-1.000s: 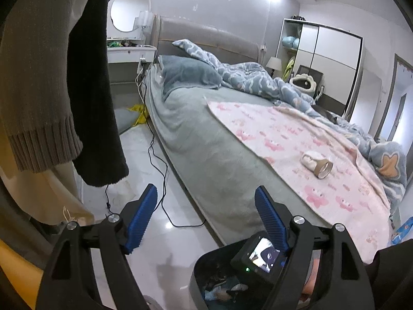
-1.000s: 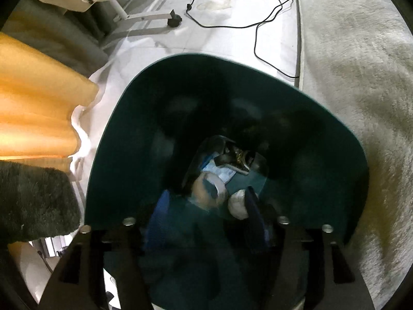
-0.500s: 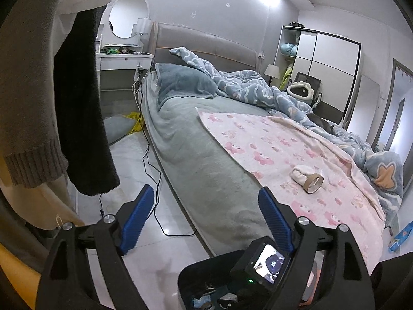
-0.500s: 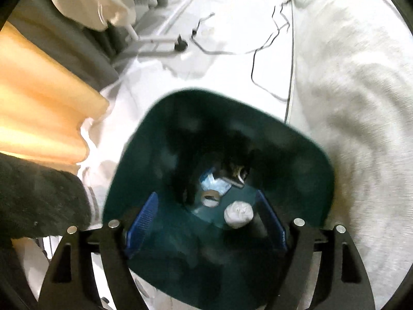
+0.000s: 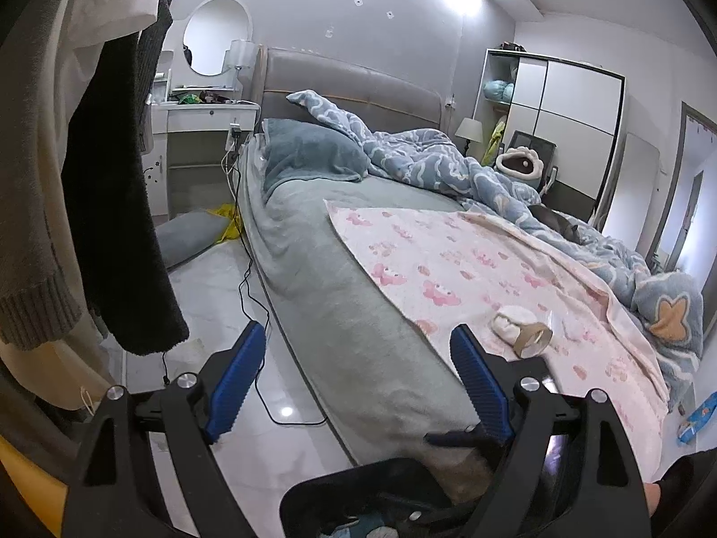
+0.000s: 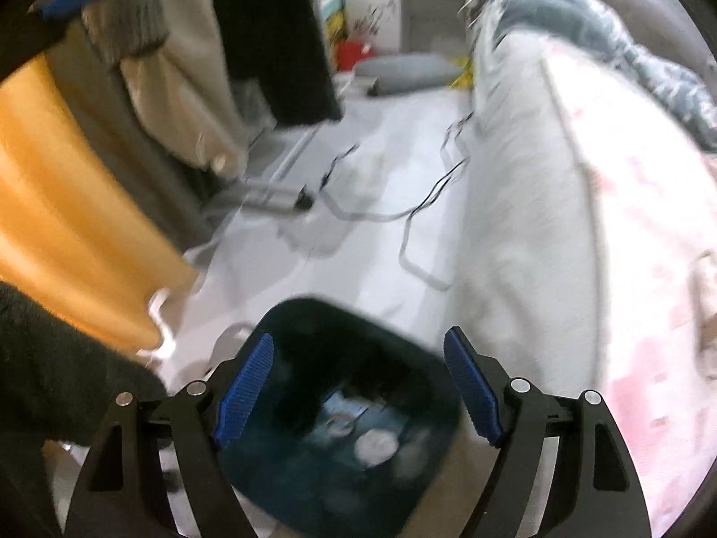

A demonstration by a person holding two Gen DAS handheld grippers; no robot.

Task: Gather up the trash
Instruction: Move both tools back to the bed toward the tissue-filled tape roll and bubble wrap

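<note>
A dark bin (image 6: pixel 340 430) stands on the floor beside the bed, with a white paper wad (image 6: pixel 375 444) and other scraps inside. Its rim shows at the bottom of the left wrist view (image 5: pixel 358 484). My right gripper (image 6: pixel 358 385) is open and empty above the bin. My left gripper (image 5: pixel 358 376) is open and empty, facing the bed. A cardboard tube with a white wad (image 5: pixel 522 331) lies on the pink blanket (image 5: pixel 448 260), beyond the left gripper's right finger. The right wrist view is blurred.
The bed (image 5: pixel 331 296) with a grey sheet fills the right side. Black cables (image 5: pixel 251 287) trail on the white floor. Clothes (image 5: pixel 116 206) hang on a rack at left. A blue wrapper (image 5: pixel 697 419) lies on the floor at far right.
My right gripper has lifted up and back out of the bin, open and empty; the white wad lies in the bin. My left gripper has risen and tilted up toward the bed.
</note>
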